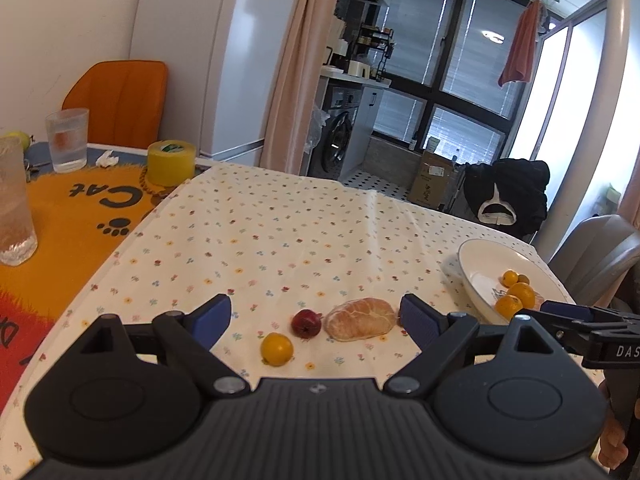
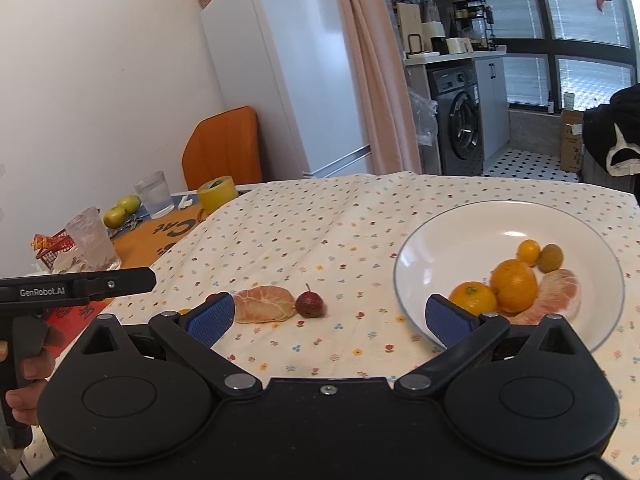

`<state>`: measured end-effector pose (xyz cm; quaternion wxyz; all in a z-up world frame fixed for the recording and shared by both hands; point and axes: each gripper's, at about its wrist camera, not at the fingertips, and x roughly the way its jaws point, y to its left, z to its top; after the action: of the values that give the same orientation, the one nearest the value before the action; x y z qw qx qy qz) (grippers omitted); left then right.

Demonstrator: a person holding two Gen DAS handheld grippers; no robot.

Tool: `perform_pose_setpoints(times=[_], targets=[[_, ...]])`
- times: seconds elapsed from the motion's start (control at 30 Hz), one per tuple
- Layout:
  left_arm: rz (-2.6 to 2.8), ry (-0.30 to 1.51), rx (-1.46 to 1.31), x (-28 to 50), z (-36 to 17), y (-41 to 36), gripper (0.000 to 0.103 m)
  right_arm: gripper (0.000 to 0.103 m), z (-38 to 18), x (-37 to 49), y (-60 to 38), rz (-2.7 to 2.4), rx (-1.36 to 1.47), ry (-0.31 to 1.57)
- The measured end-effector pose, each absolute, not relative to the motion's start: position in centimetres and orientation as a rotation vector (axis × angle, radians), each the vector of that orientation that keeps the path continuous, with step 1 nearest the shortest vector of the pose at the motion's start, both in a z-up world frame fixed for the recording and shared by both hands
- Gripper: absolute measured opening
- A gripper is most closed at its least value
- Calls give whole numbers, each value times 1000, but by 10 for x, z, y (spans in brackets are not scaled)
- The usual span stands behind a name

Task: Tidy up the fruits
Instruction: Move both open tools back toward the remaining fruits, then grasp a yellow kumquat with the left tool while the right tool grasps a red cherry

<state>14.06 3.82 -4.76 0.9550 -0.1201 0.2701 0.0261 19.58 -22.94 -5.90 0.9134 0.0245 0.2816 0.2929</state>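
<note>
On the flowered cloth lie a peeled citrus segment (image 1: 359,323) (image 2: 263,309), a small dark red fruit (image 1: 306,323) (image 2: 309,305) and a small yellow fruit (image 1: 276,349). My left gripper (image 1: 316,318) stands open just short of these three, nothing between its fingers. A white plate (image 1: 478,256) (image 2: 460,236) to the right holds several oranges (image 2: 513,285), a small brownish fruit (image 2: 550,257) and a pink peeled segment (image 2: 560,294). My right gripper (image 2: 330,314) is open and empty, its right finger over the plate's near rim.
To the left sit two glasses (image 1: 67,140), a yellow tape roll (image 1: 171,162) and green apples (image 2: 122,209) on an orange cat mat. An orange chair (image 1: 120,96) stands behind. A chair with dark clothing (image 1: 506,192) is beyond the table's far right edge.
</note>
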Motion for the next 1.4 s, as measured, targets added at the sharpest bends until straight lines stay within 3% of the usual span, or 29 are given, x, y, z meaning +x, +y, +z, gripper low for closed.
perform_pose_setpoints(times=[0.23, 0.37, 0.6, 0.97, 1.13, 1.4], targets=[[92, 568, -264, 145, -61, 49, 89, 102, -62, 202, -222, 610, 39, 570], [81, 585, -255, 150, -68, 49, 86, 95, -66, 208, -214, 619, 18, 582], [72, 624, -262, 160, -81, 46, 67, 79, -74, 216, -200, 638, -22, 608], [72, 670, -282, 173, -96, 49, 41, 78, -78, 230, -180, 657, -37, 628], [73, 683, -294, 176, -100, 54, 21, 77, -82, 233, -172, 666, -50, 638], [87, 655, -298, 173, -95, 60, 21, 74, -90, 239, -166, 657, -62, 661]])
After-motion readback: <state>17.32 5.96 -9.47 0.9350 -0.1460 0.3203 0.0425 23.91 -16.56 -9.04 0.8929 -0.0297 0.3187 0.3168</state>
